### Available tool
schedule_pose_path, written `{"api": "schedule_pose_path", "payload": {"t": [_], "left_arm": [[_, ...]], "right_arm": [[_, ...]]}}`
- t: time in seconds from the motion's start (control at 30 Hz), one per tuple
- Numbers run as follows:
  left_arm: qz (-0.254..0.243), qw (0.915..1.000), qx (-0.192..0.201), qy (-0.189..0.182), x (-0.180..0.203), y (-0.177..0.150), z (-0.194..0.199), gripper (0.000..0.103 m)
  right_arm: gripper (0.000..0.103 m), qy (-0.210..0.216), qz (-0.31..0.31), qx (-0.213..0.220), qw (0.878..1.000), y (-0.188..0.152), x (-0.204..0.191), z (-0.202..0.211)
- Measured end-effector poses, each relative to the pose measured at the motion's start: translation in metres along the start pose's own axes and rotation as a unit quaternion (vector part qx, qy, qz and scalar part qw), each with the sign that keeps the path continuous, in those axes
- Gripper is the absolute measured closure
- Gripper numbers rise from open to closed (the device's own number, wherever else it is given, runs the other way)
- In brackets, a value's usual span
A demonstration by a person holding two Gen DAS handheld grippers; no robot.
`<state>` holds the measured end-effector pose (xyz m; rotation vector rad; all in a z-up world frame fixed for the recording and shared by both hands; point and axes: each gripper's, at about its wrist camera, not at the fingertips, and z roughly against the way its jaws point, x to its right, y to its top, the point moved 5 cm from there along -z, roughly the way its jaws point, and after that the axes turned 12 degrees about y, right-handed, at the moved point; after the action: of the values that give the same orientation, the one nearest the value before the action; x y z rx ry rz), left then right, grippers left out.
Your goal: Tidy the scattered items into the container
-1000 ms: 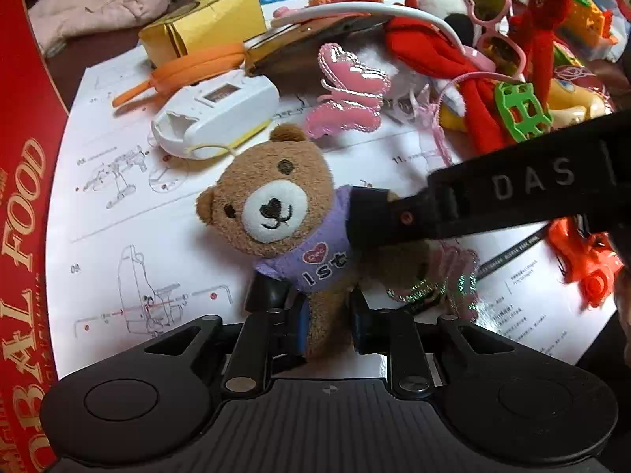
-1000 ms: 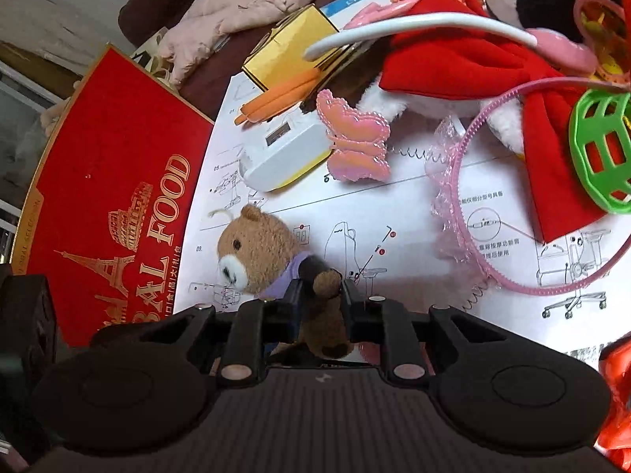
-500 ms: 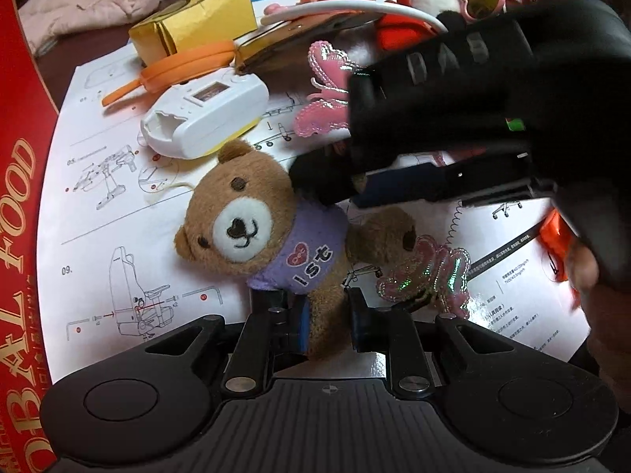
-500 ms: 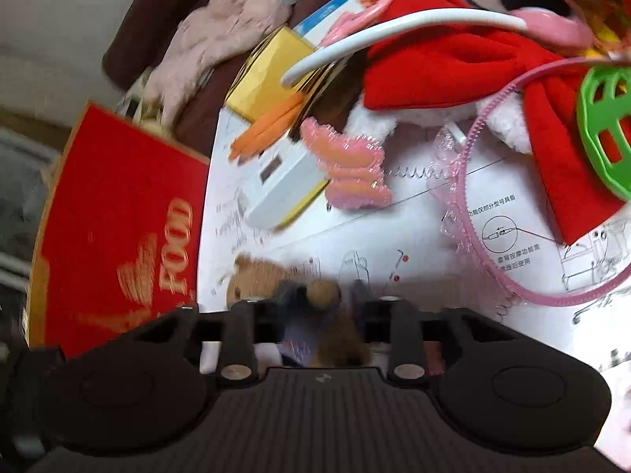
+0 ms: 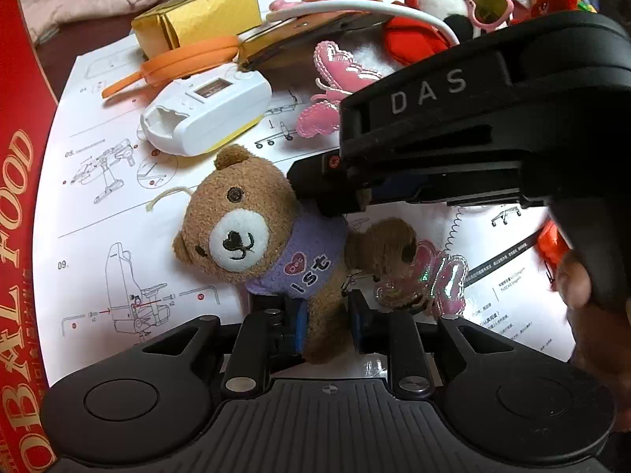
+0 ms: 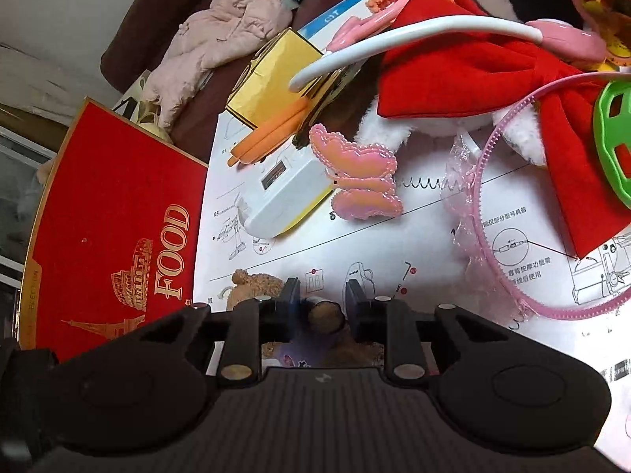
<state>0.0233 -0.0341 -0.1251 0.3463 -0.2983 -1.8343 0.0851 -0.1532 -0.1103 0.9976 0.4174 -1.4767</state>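
A brown teddy bear (image 5: 252,228) in a purple shirt lies on a white instruction sheet (image 5: 118,205). My left gripper (image 5: 325,317) is shut on the bear's leg. My right gripper (image 6: 321,299) stands around the bear's arm (image 6: 323,313) with its jaws apart, and it shows from the side in the left wrist view (image 5: 327,201) above the bear's shoulder. The red box (image 6: 110,228) printed "FOOD" lies at the left of the sheet.
A white device (image 5: 209,108), orange band (image 5: 185,59), gold box (image 5: 201,19) and pink butterfly clip (image 6: 355,177) lie beyond the bear. A sequin butterfly (image 5: 426,280) lies by its arm. A red-and-white plush (image 6: 473,67), pink headband (image 6: 512,236) and green ball (image 6: 615,142) crowd the right.
My right gripper let go of the bear's arm, lifted away and came back down over its shoulder with jaws apart. The bear shifted slightly in the left gripper.
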Motion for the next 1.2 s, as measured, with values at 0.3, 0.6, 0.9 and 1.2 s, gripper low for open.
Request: {"api": "schedule_pose_path", "payload": {"t": [0.3,0.6,0.9,1.2], "left_arm": [[0.011,0.9999,0.001,0.008,-0.002,0.0,-0.001,0.088],[0.018,0.9997,-0.004,0.015,0.0,-0.002,0.003,0.088],[0.009,0.999,0.031,0.031,0.004,0.001,0.037,0.088],[0.024,0.9951,0.082,0.049,-0.006,0.015,0.09,0.088]], "right_arm": [[0.075,-0.002,0.004,-0.002,1.0,-0.001,-0.005,0.007],[0.08,-0.014,0.025,-0.004,1.0,-0.007,-0.015,0.014],[0.08,0.003,0.04,0.017,0.999,-0.006,-0.036,0.038],[0.08,0.031,0.104,0.057,0.992,0.0,-0.088,0.067]]}}
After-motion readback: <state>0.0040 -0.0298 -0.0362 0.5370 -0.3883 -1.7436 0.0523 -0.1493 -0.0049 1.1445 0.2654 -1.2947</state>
